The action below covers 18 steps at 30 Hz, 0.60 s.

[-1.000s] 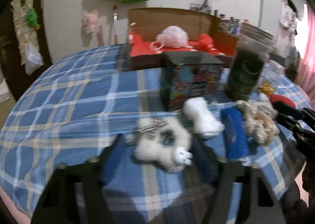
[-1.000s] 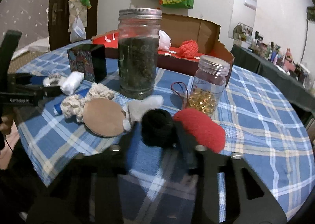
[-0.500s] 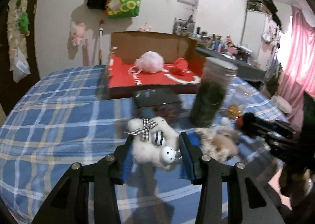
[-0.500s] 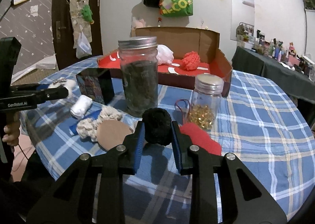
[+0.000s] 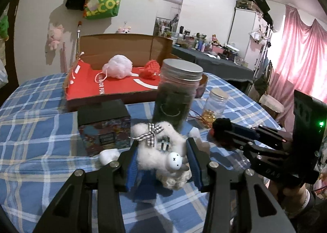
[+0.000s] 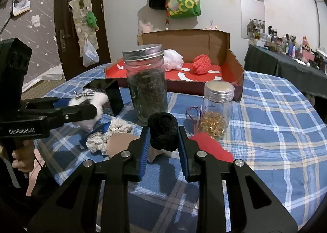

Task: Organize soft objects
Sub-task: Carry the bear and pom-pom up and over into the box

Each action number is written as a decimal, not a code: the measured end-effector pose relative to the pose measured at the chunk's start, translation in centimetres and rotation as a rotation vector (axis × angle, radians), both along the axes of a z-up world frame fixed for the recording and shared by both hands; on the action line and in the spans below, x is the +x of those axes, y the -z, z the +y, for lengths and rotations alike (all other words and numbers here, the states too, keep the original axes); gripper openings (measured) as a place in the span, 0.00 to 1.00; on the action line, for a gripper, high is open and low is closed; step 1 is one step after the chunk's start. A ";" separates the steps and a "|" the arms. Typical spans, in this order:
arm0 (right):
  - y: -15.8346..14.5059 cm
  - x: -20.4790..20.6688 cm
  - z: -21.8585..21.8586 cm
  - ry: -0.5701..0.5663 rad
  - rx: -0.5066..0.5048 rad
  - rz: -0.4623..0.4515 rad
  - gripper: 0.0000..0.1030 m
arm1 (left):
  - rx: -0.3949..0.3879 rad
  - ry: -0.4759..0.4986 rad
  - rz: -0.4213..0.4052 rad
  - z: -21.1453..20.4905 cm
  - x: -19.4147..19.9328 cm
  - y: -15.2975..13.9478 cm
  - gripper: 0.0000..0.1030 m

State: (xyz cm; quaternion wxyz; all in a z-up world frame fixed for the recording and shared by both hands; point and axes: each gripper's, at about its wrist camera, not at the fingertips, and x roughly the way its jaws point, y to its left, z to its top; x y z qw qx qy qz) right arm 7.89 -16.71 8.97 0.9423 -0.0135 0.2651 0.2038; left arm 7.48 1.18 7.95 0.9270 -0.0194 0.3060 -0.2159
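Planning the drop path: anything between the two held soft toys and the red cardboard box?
Yes. The tall dark-filled jar stands directly between the black pom-pom in the right gripper and the box. For the left gripper's white plush, that jar and the black printed cube stand ahead.

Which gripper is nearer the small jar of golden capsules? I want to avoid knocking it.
Right. The right gripper, shut on the black pom-pom, hangs just left of the small jar. The left gripper, holding the white plush, is farther left, beyond the tall jar.
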 end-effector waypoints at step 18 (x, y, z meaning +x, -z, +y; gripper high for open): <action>0.1 0.3 0.0 0.000 -0.003 0.006 0.25 | 0.005 -0.008 0.019 -0.3 0.7 -0.1 0.45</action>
